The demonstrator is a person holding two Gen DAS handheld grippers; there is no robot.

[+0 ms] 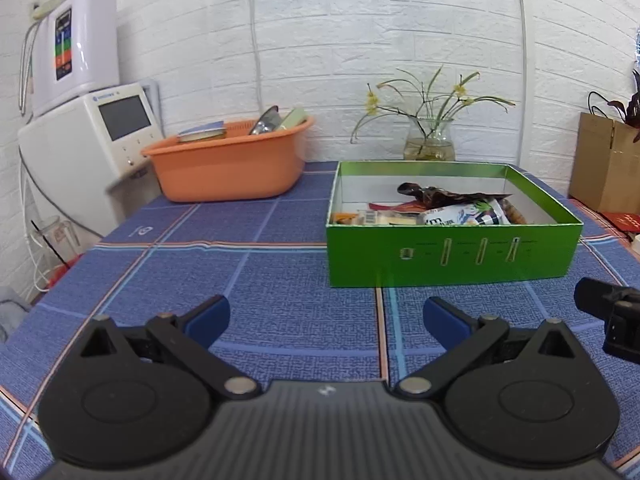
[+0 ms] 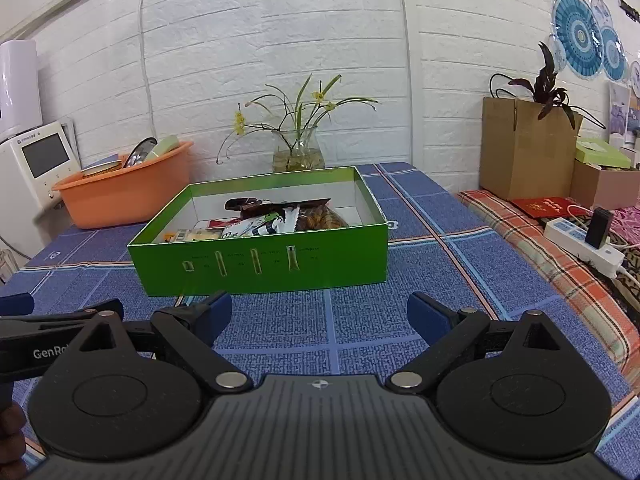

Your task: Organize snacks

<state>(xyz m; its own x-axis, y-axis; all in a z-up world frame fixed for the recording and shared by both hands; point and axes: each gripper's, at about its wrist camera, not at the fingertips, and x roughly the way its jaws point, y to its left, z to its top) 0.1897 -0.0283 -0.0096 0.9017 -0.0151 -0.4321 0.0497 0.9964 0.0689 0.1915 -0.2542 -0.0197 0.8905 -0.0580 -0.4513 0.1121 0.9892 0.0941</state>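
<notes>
A green cardboard box (image 1: 452, 254) stands on the blue checked tablecloth, also in the right wrist view (image 2: 264, 266). Inside lie several snack packets (image 1: 452, 212), among them a dark brown wrapper, a white bag and a clear bag of brown snacks (image 2: 320, 218). My left gripper (image 1: 326, 316) is open and empty, low over the cloth in front of the box. My right gripper (image 2: 320, 312) is open and empty, also in front of the box. The right gripper's side shows at the right edge of the left wrist view (image 1: 612, 320).
An orange basin (image 1: 228, 164) with tins stands back left beside a white appliance (image 1: 92, 136). A glass vase with flowers (image 2: 298, 152) is behind the box. A brown carton (image 2: 524, 148) and a power strip (image 2: 584, 240) lie to the right on an orange plaid cloth.
</notes>
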